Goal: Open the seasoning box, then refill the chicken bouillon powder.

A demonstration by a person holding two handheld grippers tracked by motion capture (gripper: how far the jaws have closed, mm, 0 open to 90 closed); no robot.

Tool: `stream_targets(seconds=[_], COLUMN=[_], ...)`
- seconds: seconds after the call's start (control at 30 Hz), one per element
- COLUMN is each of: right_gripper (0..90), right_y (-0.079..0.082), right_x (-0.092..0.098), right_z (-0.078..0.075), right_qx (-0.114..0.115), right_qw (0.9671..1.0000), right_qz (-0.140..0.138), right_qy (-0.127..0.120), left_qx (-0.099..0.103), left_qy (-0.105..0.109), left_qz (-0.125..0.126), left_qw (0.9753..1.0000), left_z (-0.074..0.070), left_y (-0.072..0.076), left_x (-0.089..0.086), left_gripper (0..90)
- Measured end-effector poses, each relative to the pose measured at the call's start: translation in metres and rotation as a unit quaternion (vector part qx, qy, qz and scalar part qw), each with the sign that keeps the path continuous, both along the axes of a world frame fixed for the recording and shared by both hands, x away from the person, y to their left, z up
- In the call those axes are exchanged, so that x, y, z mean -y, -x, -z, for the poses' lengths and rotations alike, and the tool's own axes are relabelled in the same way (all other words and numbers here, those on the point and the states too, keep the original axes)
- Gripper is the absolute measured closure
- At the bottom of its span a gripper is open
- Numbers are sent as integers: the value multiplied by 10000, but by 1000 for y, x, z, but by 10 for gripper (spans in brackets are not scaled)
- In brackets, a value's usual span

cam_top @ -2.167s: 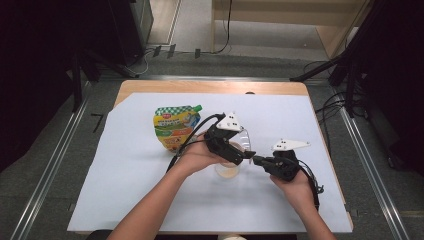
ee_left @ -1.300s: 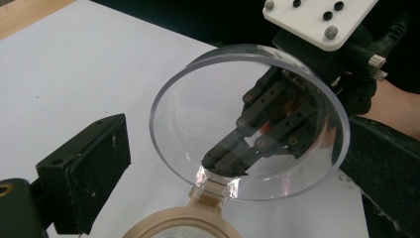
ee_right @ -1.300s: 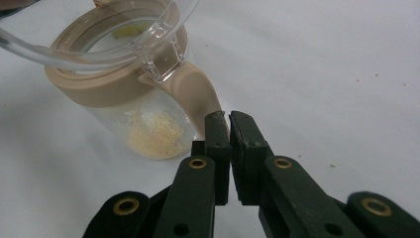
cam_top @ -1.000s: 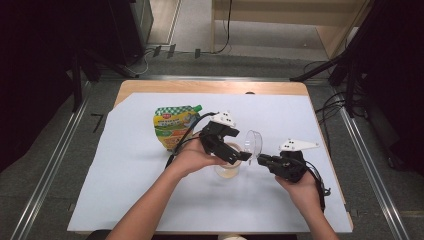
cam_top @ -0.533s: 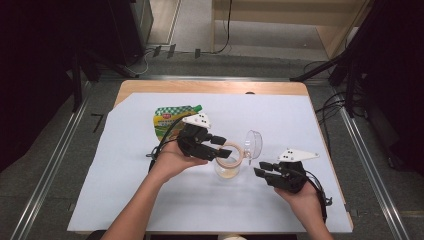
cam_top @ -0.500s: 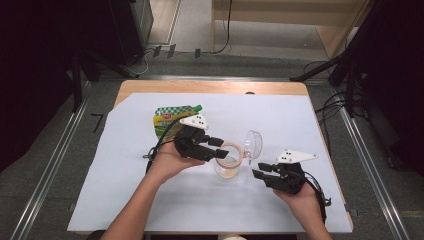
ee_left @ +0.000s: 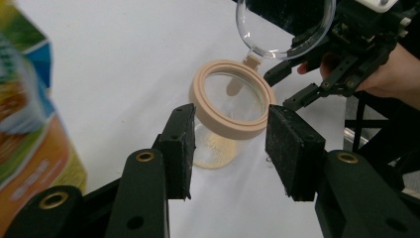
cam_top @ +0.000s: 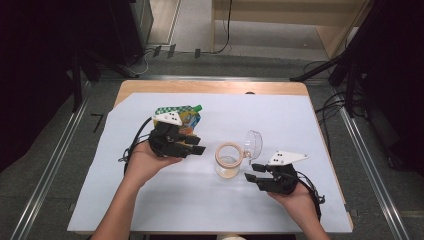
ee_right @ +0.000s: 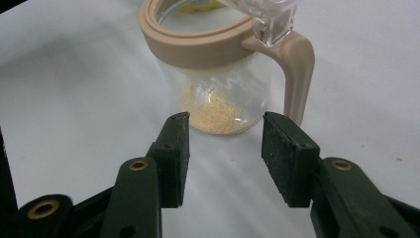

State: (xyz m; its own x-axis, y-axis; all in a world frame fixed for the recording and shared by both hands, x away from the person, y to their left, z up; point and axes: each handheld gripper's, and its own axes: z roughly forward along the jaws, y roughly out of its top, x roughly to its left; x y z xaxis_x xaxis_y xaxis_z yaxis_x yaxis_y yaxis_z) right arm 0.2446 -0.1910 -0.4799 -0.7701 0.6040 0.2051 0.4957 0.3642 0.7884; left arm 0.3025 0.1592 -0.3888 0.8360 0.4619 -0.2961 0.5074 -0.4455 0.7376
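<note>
I have the glass jar (cam_top: pixel 228 161) standing upright at the middle of the white sheet (cam_top: pixel 150 200), its clear lid (cam_top: pixel 253 143) flipped up, pale grains at its bottom; my left gripper (cam_top: pixel 196 146) sits just left of it, jaws spread and empty; my right gripper (cam_top: pixel 253 172) waits just beside it at the right, likewise released; the colourful pouch (cam_top: pixel 186 116) lies behind my left hand.

I see the clear glass jar (cam_top: pixel 227 161) standing upright on the white sheet, just right of table centre. Its beige rim ring is open, and the transparent hinged lid (cam_top: pixel 253 144) is tipped up at two o'clock. Pale yellow granules (ee_right: pixel 218 115) cover its bottom.
</note>
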Motion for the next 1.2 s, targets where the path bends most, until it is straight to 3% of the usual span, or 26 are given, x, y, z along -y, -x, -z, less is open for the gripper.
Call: stream_targets(seconds=[0.07,0.13,0.17,0.33,0.57,0.73,0.9,1.03,1.2], right_gripper=[544,543,544,543,538,534,530,528,528], right_y=[-1,-2,-2,-4,-4,-1,0,2,4], right_x=[-2,-4,-4,-5,-10,-14,-20,-25,-27], right_z=[0,0,0,-1,-2,-3,-2,-2,-4], right_qx=[28,39,59,31,-90,-71,-67,-42,-27], right_qw=[10000,10000,9999,9999,9997,9994,9990,9982,9977], right_qz=[-44,-67,-77,-105,-192,-335,-446,-599,-669], right_qy=[34,23,32,-10,-92,-88,-50,-11,-74], left_qx=[-26,7,28,-124,-53,-19,-59,14,-65], left_qy=[-23,-70,-133,-58,-6,84,33,-84,-17], left_qz=[-131,-184,-222,-300,-576,-875,-1127,-1297,-1367], left_qw=[9999,9998,9997,9995,9983,9961,9936,9915,9906], left_z=[-1,-1,-1,-1,-8,-10,-7,-2,7], left_y=[1,1,2,2,3,3,0,-3,-11], left_x=[-11,-14,-21,-34,-58,-80,-98,-105,-105], left_gripper=[546,472,471,471,453,449,431,401,394])
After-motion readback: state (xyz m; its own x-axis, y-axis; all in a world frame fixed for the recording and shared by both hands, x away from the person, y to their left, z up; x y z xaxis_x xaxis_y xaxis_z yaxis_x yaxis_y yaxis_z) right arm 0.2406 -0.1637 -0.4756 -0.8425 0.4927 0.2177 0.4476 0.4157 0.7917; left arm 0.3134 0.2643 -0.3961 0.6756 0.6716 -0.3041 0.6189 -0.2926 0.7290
